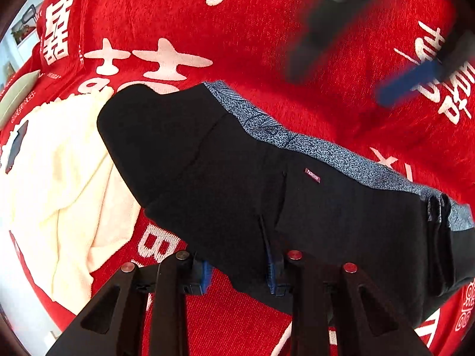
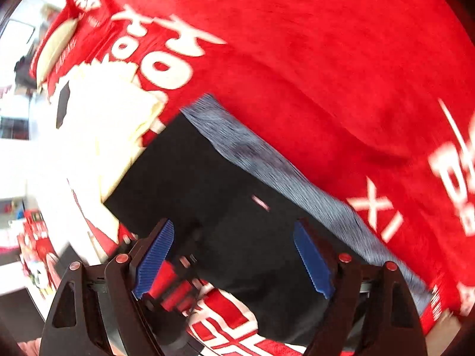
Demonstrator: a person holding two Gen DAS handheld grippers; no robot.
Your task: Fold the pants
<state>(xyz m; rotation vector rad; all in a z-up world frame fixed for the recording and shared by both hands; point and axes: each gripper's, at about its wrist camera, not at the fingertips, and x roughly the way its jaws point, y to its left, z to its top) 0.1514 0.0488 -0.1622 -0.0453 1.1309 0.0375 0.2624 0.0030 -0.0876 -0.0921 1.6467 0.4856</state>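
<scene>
Black pants (image 1: pixel 237 178) lie as a folded band on a red blanket (image 1: pixel 267 44) printed with white characters, their grey-blue patterned waistband (image 1: pixel 311 145) running along the far edge and a small woven label (image 1: pixel 312 175) near the middle of the black cloth. Left hand-held gripper (image 1: pixel 240 270): the near edge of the pants passes between its blue pads (image 1: pixel 206 276), which stand apart, so the jaws are open around the hem rather than clamped on it. Right hand-held gripper (image 2: pixel 234 258): jaws wide open, its blue ribbed pads (image 2: pixel 311 264) hovering above the black fabric (image 2: pixel 207 192) without visibly touching it; this view is motion-blurred. In the left wrist view the right tool appears as a blurred dark and blue shape (image 1: pixel 409 83) above the blanket, beyond the waistband and apart from the pants. Just beside the left end of the pants lies a cream cloth (image 1: pixel 65 178), which the black fabric partly overlaps; a small dark object (image 1: pixel 14 145) rests on the cream cloth, and a pale plate (image 1: pixel 17 95) sits farther off near the blanket's left margin. Beyond the waistband the red blanket extends as open surface; to the near left, the blanket's edge meets a white surface (image 1: pixel 23 311).
</scene>
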